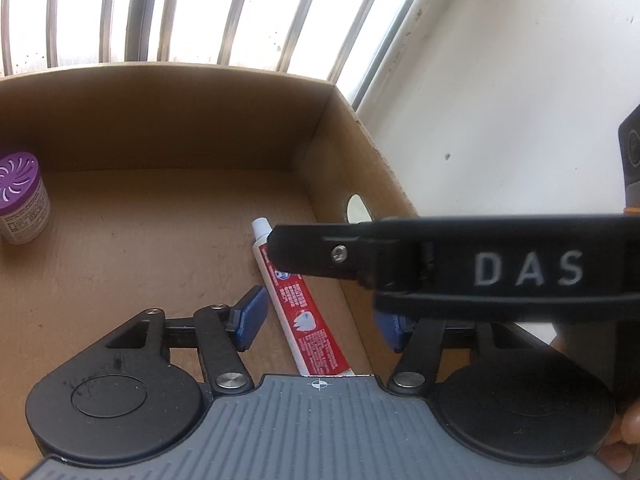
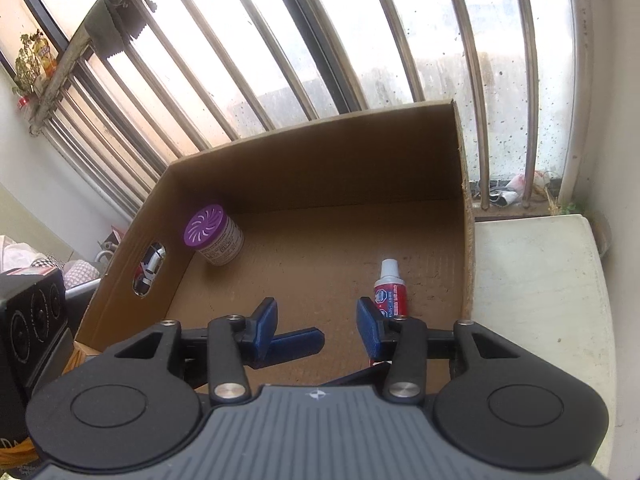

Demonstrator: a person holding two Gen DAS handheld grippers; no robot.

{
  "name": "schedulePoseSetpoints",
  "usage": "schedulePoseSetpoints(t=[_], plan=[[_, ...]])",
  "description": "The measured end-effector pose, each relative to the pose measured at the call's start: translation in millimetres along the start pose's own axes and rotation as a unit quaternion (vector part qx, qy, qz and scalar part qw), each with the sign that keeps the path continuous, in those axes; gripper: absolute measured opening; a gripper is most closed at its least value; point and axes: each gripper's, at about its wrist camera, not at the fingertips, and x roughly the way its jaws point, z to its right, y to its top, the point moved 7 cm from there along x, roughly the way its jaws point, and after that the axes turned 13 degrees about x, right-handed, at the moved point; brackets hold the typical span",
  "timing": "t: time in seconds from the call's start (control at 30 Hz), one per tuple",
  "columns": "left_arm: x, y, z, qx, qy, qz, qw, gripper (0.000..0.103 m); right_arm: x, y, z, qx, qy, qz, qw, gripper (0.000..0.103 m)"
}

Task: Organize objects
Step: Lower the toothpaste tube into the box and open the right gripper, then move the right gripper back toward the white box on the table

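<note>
Toothpaste lies flat in box, between wide-open, empty left claw pads. Right claw open, empty. Probably straddle mid-tube, close gently.

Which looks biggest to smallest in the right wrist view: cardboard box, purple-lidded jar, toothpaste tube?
1. cardboard box, far the largest.
2. purple-lidded jar.
3. toothpaste tube, though the right gripper hides its lower part, so jar versus tube stays unsure.
</note>
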Motion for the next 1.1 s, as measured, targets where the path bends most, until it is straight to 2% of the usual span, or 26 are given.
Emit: schedulePoseSetpoints(t=[0.17, 0.23, 0.27, 0.3, 0.4, 0.53, 0.63, 0.83, 0.93, 1.03, 1.1], plan=[[-39.6, -3.2, 11.3, 0.019, 0.006, 0.031, 0.9993, 0.076, -41.3, -3.2, 3.0, 0.020, 0.045, 0.037, 0.998, 0.054], [-61.2, -7.4, 17.6, 0.030, 0.005, 0.048, 0.9984, 0.085, -63.0, -8.2, 2.9, 0.024, 0.068, 0.055, 0.996, 0.055], [-71.9, -9.7, 19.7, 0.035, 0.005, 0.054, 0.9979, 0.094, -74.2, -11.8, 2.3, 0.026, 0.079, 0.064, 0.994, 0.057], [-80.7, -11.5, 21.8, 0.040, 0.009, 0.061, 0.9973, 0.099, -84.8, -16.4, 1.6, 0.028, 0.092, 0.073, 0.993, 0.059], [-109.9, -23.4, 25.7, 0.050, 0.018, 0.083, 0.9952, 0.103, -112.8, -33.2, -3.8, 0.024, 0.128, 0.091, 0.987, 0.060], [-145.8, -57.6, 19.6, 0.043, 0.038, 0.105, 0.9929, 0.103, -135.2, -59.1, -12.8, 0.011, 0.166, 0.095, 0.981, 0.063], [-166.8, -86.8, 12.3, 0.029, 0.059, 0.116, 0.9910, 0.103, -137.3, -79.0, -19.8, 0.007, 0.191, 0.082, 0.978, 0.064], [-182.3, -145.9, -5.4, 0.003, 0.102, 0.109, 0.9888, 0.103, -113.3, -126.4, -34.8, 0.015, 0.231, 0.024, 0.973, 0.064], [-182.4, -172.0, -10.7, -0.002, 0.124, 0.098, 0.9874, 0.103, -93.0, -150.4, -43.3, 0.020, 0.243, -0.012, 0.970, 0.064], [-175.2, -192.1, -13.1, 0.000, 0.126, 0.087, 0.9882, 0.103, -68.8, -175.2, -51.0, 0.017, 0.243, -0.041, 0.969, 0.063], [-169.0, -201.4, -14.1, 0.003, 0.131, 0.081, 0.9880, 0.103, -52.1, -191.3, -53.7, 0.017, 0.239, -0.056, 0.969, 0.057]])
